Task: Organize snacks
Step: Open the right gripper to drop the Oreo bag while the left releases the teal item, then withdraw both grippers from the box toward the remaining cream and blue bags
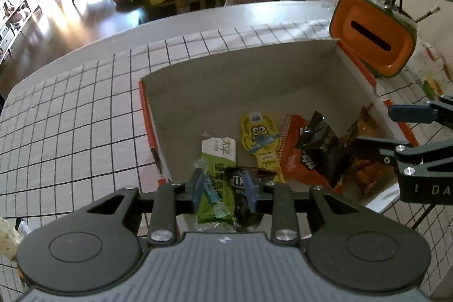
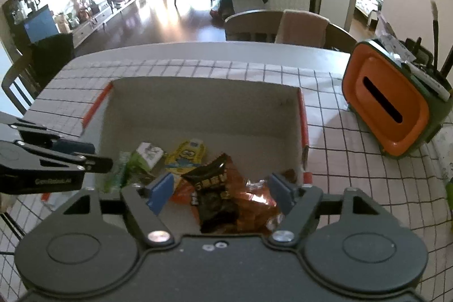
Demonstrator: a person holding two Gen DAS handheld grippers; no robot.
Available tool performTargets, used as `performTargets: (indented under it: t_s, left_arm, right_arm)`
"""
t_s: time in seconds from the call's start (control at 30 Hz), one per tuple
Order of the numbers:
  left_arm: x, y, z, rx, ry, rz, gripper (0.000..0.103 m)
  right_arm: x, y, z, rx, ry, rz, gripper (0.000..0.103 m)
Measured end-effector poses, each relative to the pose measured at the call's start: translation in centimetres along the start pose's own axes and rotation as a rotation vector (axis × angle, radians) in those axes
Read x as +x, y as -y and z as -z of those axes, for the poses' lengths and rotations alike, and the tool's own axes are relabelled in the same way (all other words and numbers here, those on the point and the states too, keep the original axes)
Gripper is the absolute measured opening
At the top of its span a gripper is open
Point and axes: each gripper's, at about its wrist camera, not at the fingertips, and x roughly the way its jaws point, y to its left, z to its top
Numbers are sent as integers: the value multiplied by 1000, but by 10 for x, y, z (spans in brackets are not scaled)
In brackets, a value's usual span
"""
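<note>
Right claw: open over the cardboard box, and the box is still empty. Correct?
Not quite. The right claw is open over the cardboard box, but the box is not empty. The right wrist view shows snacks lying in it: a yellow cartoon packet, a black and orange bag and a green and white packet. The left wrist view shows the same.

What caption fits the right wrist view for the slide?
Right tongs open above the cardboard box, over the black-and-orange snack bag.
</note>
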Motion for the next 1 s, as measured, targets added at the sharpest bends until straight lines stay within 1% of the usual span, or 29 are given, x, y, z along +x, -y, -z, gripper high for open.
performTargets:
  t_s: [0.03, 0.07, 0.1, 0.17, 0.27, 0.33, 0.4, 0.57, 0.67, 0.73, 0.83, 0.9, 1.0]
  left_arm:
    - [-3, -1, 2, -4, 7, 3, 34]
    - [-8, -2, 3, -6, 18, 9, 40]
    - [-13, -3, 4, -7, 33, 17, 50]
    - [-24, -6, 7, -9, 67, 26, 58]
    - [-39, -11, 10, 7, 107, 37, 59]
    - [-47, -15, 13, 14, 129, 38, 61]
    - [-54, -20, 16, 11, 146, 46, 66]
    - [-71, -40, 27, 11, 173, 66, 68]
    - [-80, -52, 35, 18, 189, 74, 72]
    - [-86, -60, 40, 27, 198, 74, 72]
    - [-95, -73, 49, 36, 211, 78, 72]
    - [-102, -83, 56, 44, 220, 80, 77]
    - [-109, -98, 68, 49, 229, 75, 81]
  right_arm:
    - [-4, -2, 0, 3, 9, -6, 77]
    - [-8, -4, 1, 8, 19, -15, 78]
    - [-11, -7, 1, 13, 29, -21, 80]
    - [-19, -13, 2, 21, 48, -33, 83]
    - [-29, -22, 3, 34, 68, -49, 87]
    - [-34, -28, 3, 46, 79, -61, 90]
    - [-39, -35, 4, 61, 93, -75, 93]
    - [-49, -54, 7, 98, 122, -101, 99]
    - [-53, -69, 8, 102, 141, -107, 100]
    - [-56, -79, 8, 99, 158, -107, 102]
    - [-59, -96, 10, 88, 175, -114, 103]
    - [-57, -106, 11, 82, 178, -126, 103]
    - [-56, -126, 14, 57, 180, -141, 103]
